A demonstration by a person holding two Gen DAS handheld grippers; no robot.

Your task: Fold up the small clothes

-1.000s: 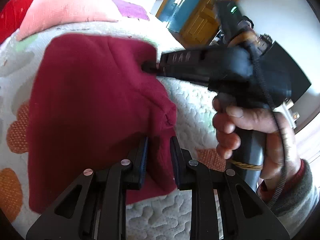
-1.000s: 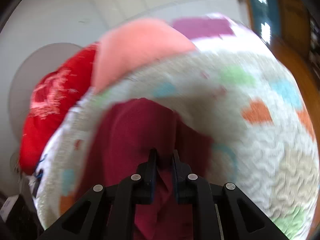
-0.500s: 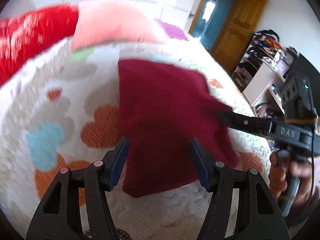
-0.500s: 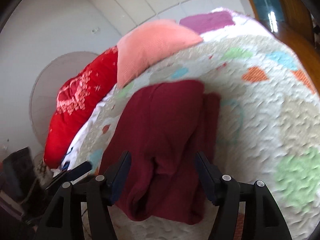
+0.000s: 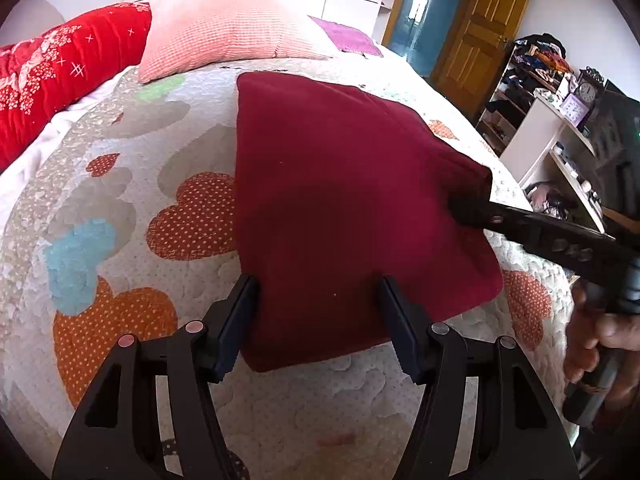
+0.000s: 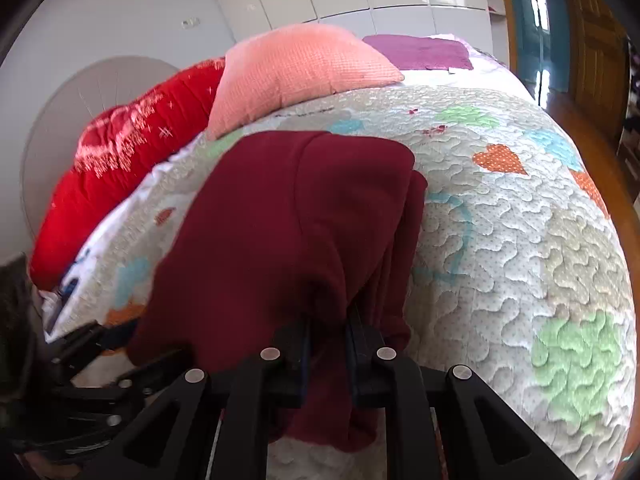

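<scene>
Heart-print quilt [image 5: 120, 208] carries the maroon garment [image 5: 340, 200]; left gripper [image 5: 316, 320] jaws wide, right gripper [image 6: 326, 340] pinching its edge.

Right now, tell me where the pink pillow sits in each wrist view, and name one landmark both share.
Left wrist: pink pillow lies upper left of centre, behind the maroon garment.
Right wrist: pink pillow lies top centre, above the garment.
Shared landmark: the red quilt lies left of the pillow.

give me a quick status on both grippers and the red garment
Left gripper open, jaws astride near edge of maroon garment. Right gripper shut on its side edge. Garment folded on quilt; nothing in the way.
</scene>
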